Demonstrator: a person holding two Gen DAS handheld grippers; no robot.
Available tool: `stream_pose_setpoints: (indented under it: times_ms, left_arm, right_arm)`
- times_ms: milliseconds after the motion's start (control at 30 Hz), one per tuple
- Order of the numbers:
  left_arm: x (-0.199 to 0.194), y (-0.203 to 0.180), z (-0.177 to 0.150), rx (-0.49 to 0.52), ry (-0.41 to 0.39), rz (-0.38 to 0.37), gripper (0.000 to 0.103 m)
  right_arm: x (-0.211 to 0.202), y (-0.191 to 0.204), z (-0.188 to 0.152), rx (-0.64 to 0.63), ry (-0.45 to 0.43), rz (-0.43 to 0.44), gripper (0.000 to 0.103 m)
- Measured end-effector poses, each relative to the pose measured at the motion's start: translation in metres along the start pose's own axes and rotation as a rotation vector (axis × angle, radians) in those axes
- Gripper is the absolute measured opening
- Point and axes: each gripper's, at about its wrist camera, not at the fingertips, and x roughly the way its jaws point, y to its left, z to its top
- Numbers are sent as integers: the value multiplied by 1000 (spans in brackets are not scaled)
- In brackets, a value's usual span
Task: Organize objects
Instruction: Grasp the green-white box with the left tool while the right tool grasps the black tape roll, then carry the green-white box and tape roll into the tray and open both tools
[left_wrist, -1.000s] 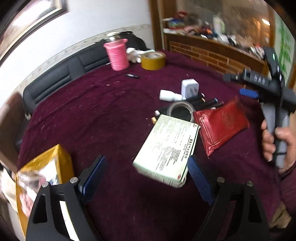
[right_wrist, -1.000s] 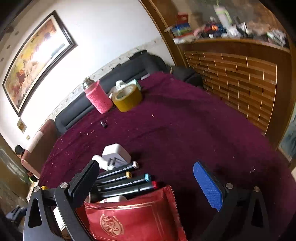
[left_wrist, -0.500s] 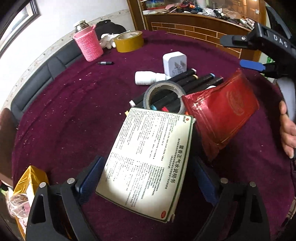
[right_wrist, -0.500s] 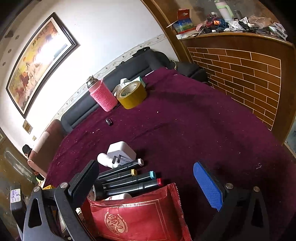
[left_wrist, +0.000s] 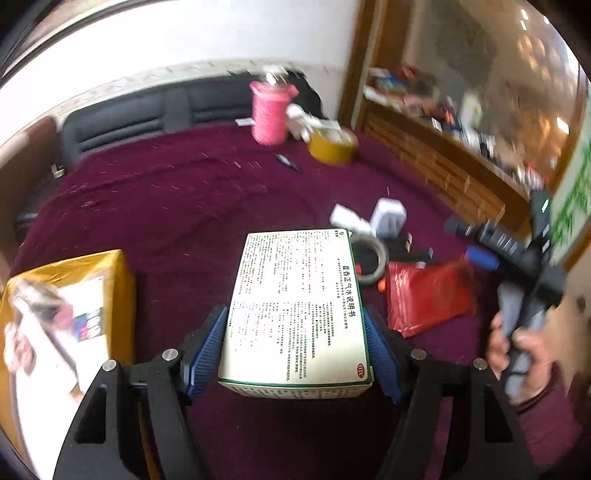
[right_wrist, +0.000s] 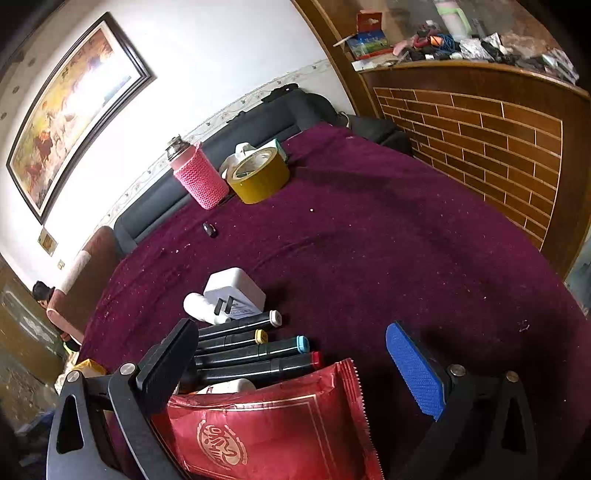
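We see a wide bare stretch of the dark purple tablecloth (right_wrist: 388, 240) toward the brick-patterned wooden counter (right_wrist: 480, 122). At the left rim sits a yellow cardboard box (left_wrist: 110, 269), its blurred contents unreadable. Our left gripper (left_wrist: 295, 347) clamps the white printed medicine carton (left_wrist: 295, 295) by both long sides, above the cloth. Our right gripper (right_wrist: 291, 365) stands wide apart, empty, over the red foil pouch (right_wrist: 266, 432) beside four black markers (right_wrist: 255, 354).

A white, green-edged medicine box (left_wrist: 295, 306) printed with black text, lying flat, clamped between blue-padded tongs.
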Motion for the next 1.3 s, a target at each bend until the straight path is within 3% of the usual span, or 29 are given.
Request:
stream_pose_setpoints:
  times_ms: [167,300,367,433,533,567,633,733,1033,1300]
  left_arm:
    - [-44,18,-12,-84,-80,2,71]
    - [-71,27,-25,-89,-120,11,71]
    - [-80,33,-32,-104,-132,3,71]
    - [-86,39,-38,-113,-139,6,71]
    - [-95,49,-48,-117,-151,35,71]
    - [-98,52,-50,-119,-155,43,71]
    - [-102,62,-55,-133,-161,53,71]
    - [-107,79,-62,-175,-164,62,71]
    - [-114,114,-74,-257,-174,75,71]
    - [-130,147,-85,-307,-182,165,71]
  right_arm:
    - [-5,22,3,-46,36,56,100]
    - [3,69,10,-215,123,125,91]
    - [17,94,9,-308,178,81,80]
    - [38,111,4,-376,237,24,58]
    - [63,120,-6,-403,303,-15,45]
    - [69,122,-9,-416,309,-32,43]
    - [80,127,-17,-440,323,-65,26]
    - [84,132,-22,-459,312,-109,15]
    - [52,132,-7,-361,194,-49,15]
    - [24,159,-9,-332,210,99,15]
